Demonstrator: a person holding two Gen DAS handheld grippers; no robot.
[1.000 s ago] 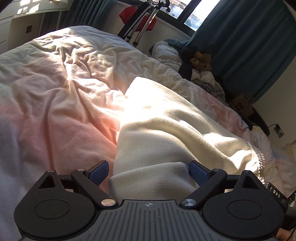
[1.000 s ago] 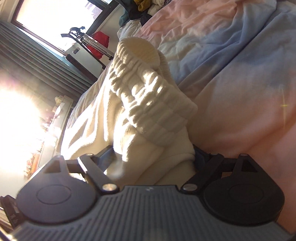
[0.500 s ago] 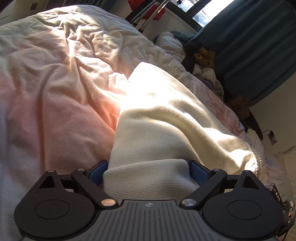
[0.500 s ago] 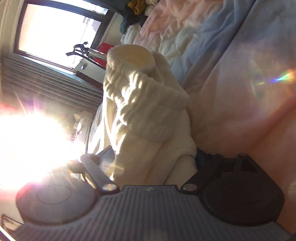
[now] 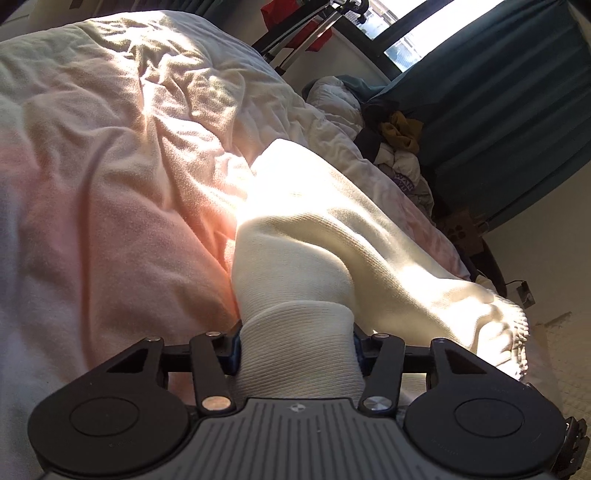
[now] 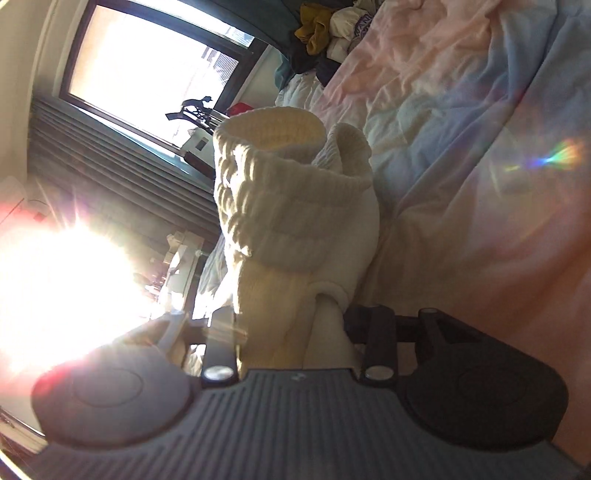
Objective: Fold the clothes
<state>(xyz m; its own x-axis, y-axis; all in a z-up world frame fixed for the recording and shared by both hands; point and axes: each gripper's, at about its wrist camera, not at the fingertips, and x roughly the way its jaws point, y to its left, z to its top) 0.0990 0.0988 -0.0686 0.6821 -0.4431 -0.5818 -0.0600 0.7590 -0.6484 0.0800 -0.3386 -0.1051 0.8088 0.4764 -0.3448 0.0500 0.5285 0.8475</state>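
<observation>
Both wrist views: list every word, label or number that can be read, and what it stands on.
"WAN": purple letters on a white garment in the clothes pile at the far end of the bed; a second line beneath is too blurred to read.
The same print in the right wrist view: too blurred to read.
Cream sweater: no text visible.

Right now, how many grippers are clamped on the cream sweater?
2. The left gripper pinches a ribbed cuff of the cream sweater over the bed. The right gripper pinches bunched knit near the hem. Glare hides part of its left finger.
</observation>
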